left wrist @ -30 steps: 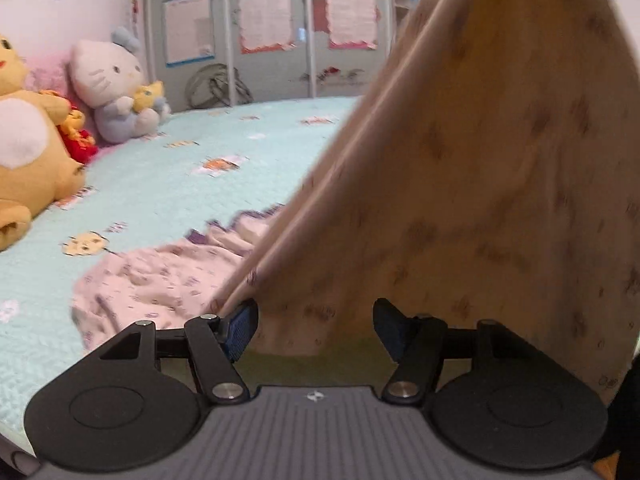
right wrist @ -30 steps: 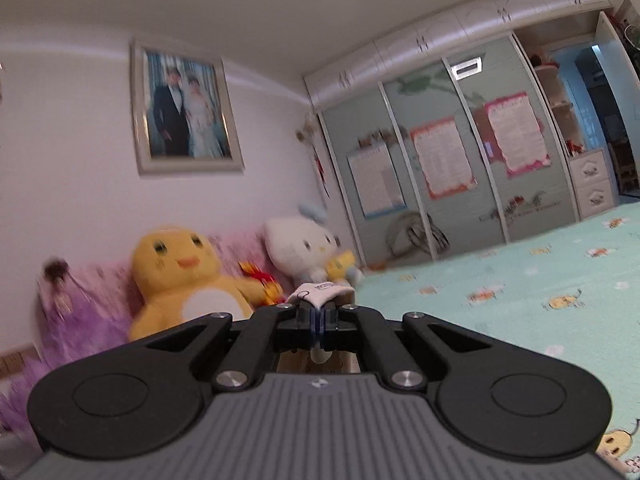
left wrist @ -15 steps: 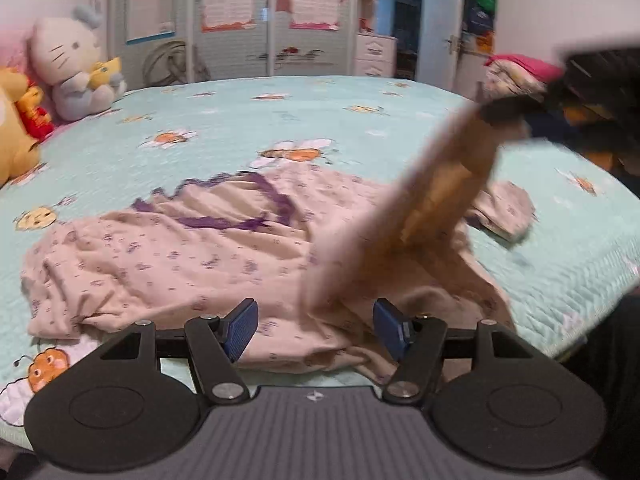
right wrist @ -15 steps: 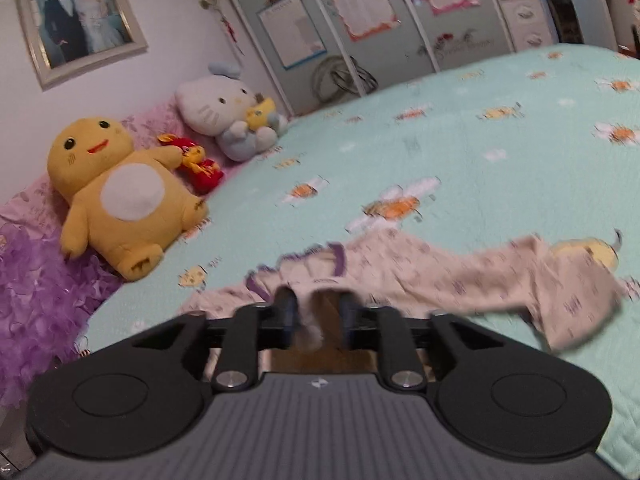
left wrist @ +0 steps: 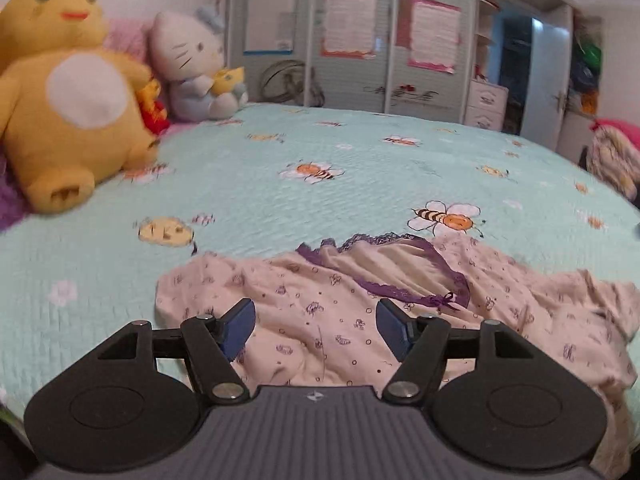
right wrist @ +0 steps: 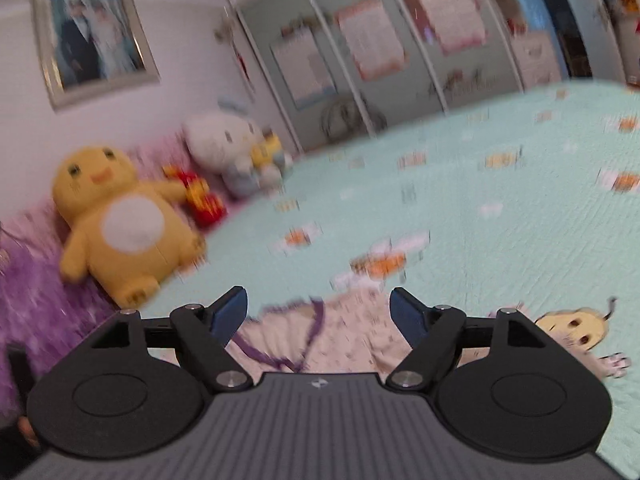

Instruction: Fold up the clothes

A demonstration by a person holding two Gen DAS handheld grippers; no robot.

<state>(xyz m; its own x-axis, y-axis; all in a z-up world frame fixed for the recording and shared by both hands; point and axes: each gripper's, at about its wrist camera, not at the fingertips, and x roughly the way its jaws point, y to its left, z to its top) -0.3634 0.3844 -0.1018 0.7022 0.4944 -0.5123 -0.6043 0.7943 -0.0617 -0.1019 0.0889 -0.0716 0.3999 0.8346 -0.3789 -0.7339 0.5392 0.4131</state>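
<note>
Left wrist view: the garment (left wrist: 400, 312) is seen lying rumpled on the bed (left wrist: 280, 200), spread from 6 toward 3 o'clock, its purple neckline (left wrist: 400, 264) turned up. The left gripper (left wrist: 316, 326) is held over it, jaws spread and opening, with nothing pinched. Plush toys (left wrist: 72, 92) are seen at 10 o'clock. In the blurred right wrist view, the right gripper (right wrist: 318, 314) is held above the garment (right wrist: 348, 332) at 6 o'clock, jaws wide and opening, with no cloth gripped.
</note>
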